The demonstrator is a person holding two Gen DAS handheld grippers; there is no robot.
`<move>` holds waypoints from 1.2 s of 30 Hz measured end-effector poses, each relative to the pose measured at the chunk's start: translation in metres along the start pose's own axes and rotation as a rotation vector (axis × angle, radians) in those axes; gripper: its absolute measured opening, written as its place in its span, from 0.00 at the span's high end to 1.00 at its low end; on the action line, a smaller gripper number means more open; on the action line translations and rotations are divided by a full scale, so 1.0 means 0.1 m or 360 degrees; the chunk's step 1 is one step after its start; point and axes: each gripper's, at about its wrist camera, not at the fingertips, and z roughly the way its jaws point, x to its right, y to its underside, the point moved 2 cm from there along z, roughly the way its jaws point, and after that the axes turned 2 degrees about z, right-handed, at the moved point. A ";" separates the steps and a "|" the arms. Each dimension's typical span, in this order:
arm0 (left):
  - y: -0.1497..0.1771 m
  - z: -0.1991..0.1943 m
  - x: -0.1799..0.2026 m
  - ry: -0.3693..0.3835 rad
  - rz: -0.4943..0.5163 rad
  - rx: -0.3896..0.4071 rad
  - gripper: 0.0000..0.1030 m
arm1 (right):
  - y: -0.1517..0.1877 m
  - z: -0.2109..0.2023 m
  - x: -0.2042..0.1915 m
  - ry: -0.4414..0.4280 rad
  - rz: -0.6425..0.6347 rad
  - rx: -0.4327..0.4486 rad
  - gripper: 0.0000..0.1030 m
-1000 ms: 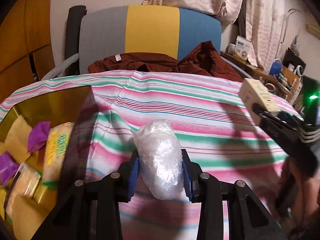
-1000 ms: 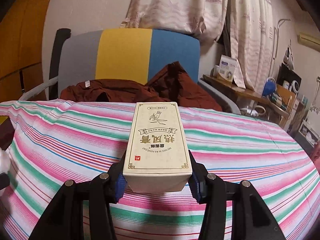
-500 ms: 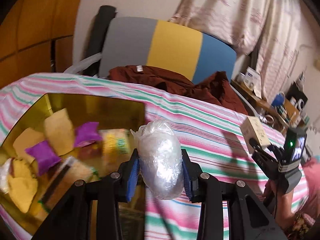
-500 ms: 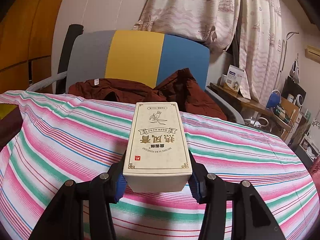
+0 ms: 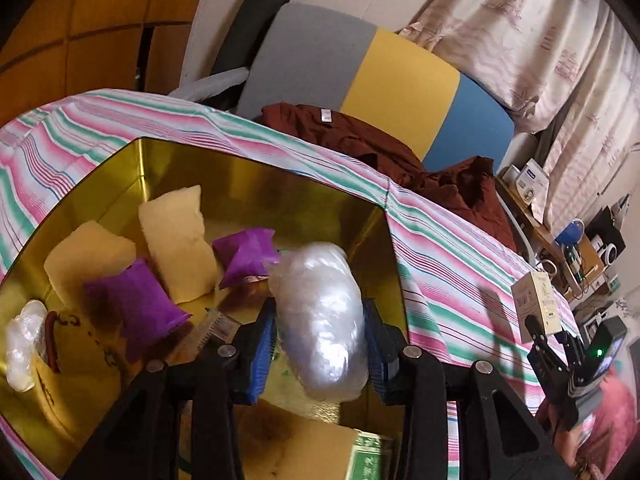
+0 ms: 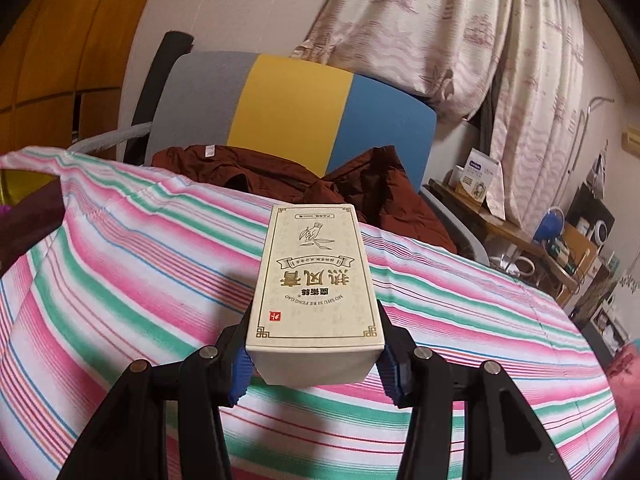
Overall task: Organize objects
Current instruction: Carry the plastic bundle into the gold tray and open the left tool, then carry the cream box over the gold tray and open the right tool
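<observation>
Left hand-held gripper (image 5: 318,346) over gold box, jaws just opening around plastic bag; right hand-held gripper (image 6: 316,364) clamped on carton.

Left wrist view: clear bag (image 5: 320,316) sits between the blue pads (image 5: 264,346), which have just been easing apart; bag looks loose now, can't tell if the pads touch it. It hangs above the gold box (image 5: 256,176), near its right wall, likely so it drops in beside the purple packets (image 5: 140,304) and yellow packets (image 5: 176,240). Only this view shows the box contents, plus the right gripper far right of the box over the striped surface (image 5: 460,264).
Right wrist view: carton (image 6: 316,280) is held flat, label up, pinched at its near end, waiting its turn over the surface; the box is only a yellow sliver at the left edge. Carton print is readable only here.
</observation>
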 end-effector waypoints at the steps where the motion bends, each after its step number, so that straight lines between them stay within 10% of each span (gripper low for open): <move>1: 0.00 0.00 -0.01 0.0004 -0.0001 -0.0004 0.54 | 0.00 0.00 -0.03 0.0004 -0.0020 0.0000 0.50; 16: 0.19 -0.34 -0.09 -0.0009 0.0060 0.0058 0.09 | 0.00 -0.05 -0.31 -0.0050 -0.0219 -0.0058 0.50; 36: 0.24 -0.62 -0.33 -0.0007 0.0046 0.0119 0.03 | -0.75 -0.72 -1.46 -0.0646 -0.0171 0.0002 0.50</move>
